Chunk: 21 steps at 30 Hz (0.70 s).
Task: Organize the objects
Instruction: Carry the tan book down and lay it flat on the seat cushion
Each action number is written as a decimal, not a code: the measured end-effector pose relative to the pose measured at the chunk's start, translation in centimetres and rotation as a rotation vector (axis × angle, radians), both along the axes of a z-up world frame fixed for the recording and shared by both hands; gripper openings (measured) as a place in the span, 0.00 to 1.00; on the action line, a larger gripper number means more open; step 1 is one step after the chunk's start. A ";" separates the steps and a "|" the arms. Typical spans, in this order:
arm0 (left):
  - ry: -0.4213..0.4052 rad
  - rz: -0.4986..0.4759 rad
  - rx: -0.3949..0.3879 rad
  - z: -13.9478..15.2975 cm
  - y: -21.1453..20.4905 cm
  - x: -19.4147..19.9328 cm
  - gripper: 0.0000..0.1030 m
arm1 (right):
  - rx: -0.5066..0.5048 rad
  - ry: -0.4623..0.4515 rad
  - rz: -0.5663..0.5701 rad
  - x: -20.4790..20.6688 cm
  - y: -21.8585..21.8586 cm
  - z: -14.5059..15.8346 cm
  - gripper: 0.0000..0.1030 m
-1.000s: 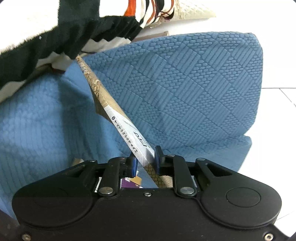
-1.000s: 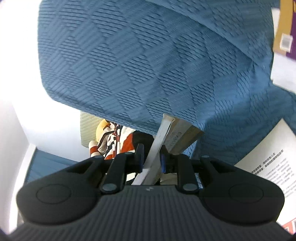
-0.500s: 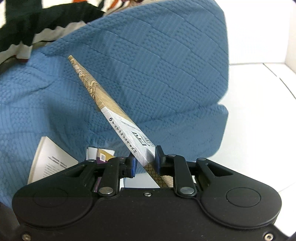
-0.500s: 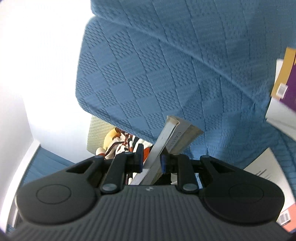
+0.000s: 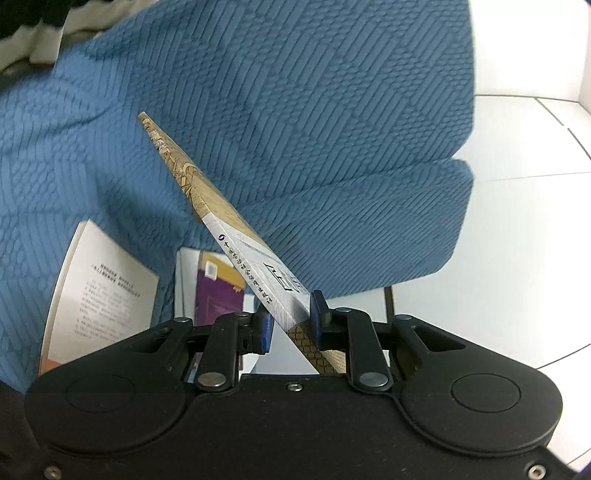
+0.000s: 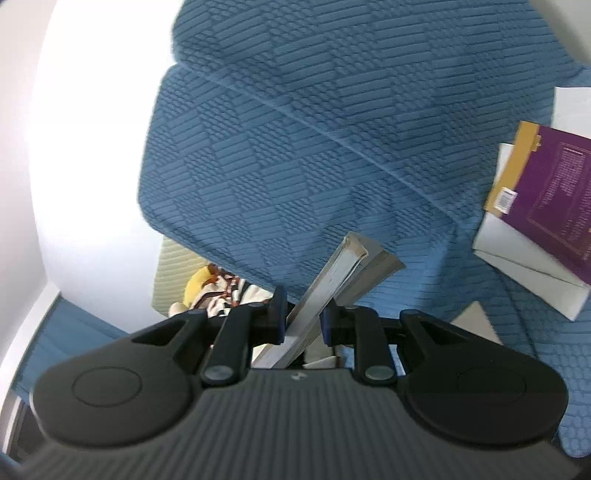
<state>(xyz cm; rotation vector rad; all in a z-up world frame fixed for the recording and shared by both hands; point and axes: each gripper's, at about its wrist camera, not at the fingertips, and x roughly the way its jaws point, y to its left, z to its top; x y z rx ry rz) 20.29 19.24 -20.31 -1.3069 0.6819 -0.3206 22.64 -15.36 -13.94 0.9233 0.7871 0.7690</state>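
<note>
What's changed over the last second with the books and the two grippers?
Both cameras have swung: in the left wrist view a white book and a purple book on the blue cover have come into sight, and the purple book now shows larger in the right wrist view. Nothing was let go: left gripper and right gripper each stay clamped on a thin book.

Blue quilted cover (image 5: 332, 129) w/ striped fabric (image 5: 33, 33) behind, white floor (image 5: 524, 184).
</note>
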 end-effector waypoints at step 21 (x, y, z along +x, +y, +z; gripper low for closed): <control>0.149 -0.054 0.104 -9.3 -0.1 -0.7 0.23 | -0.229 -0.018 -0.016 -4.1 0.5 -6.7 0.23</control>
